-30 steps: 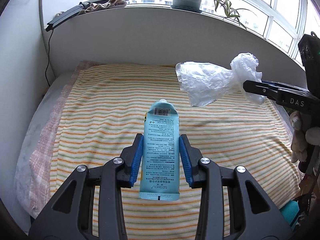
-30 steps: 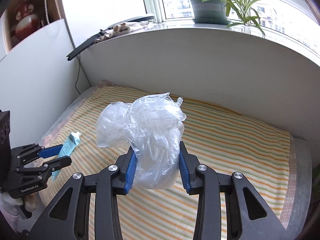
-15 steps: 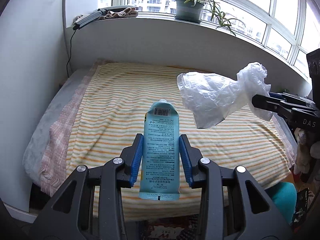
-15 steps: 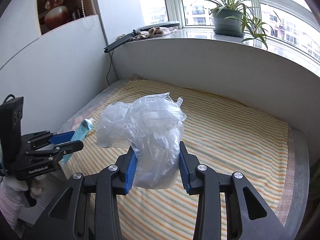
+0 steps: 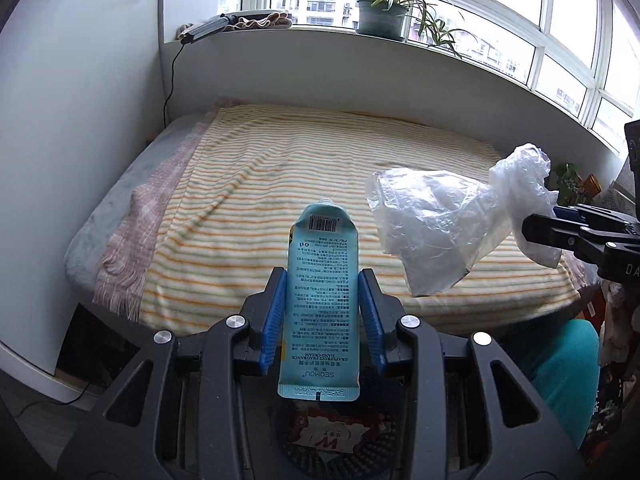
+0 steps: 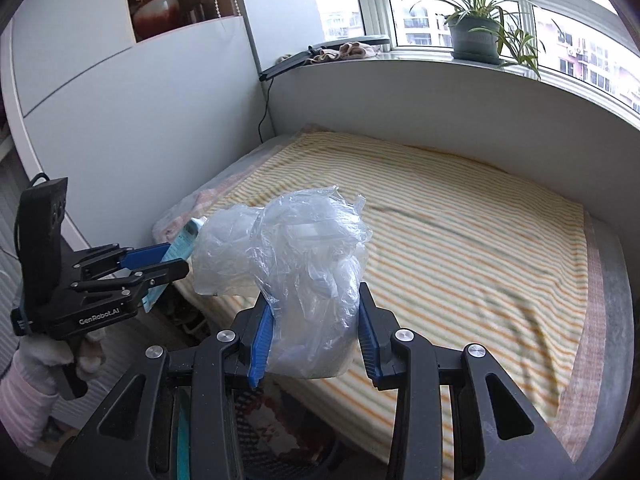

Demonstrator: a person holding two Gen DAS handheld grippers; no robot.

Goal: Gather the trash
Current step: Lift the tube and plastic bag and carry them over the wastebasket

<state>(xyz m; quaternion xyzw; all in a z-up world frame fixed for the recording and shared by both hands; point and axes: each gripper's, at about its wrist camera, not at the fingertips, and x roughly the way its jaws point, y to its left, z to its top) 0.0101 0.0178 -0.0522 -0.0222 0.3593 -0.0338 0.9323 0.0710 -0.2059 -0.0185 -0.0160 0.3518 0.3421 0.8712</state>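
Blue tube (image 5: pixel 320 304) is squeezed tight in the left gripper (image 5: pixel 322 320), long way pointing fwd, up over the bed (image 5: pixel 248 184) edge. Right gripper (image 6: pixel 310 332) is pinched on the crinkly plastic bag (image 6: pixel 288 252), w/ the bag's loose end hanging toward the tube, just beside it. No bin seen yet.

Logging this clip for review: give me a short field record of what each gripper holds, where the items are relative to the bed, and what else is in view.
left gripper: shut on blue hand cream tube, crimped end toward camera
right gripper: shut on crumpled clear plastic bag
position: both items held in the air, off the striped bed
bed surface: no loose trash visible
windowsill: potted plant, cloth
trash bin: none clearly identifiable in either view
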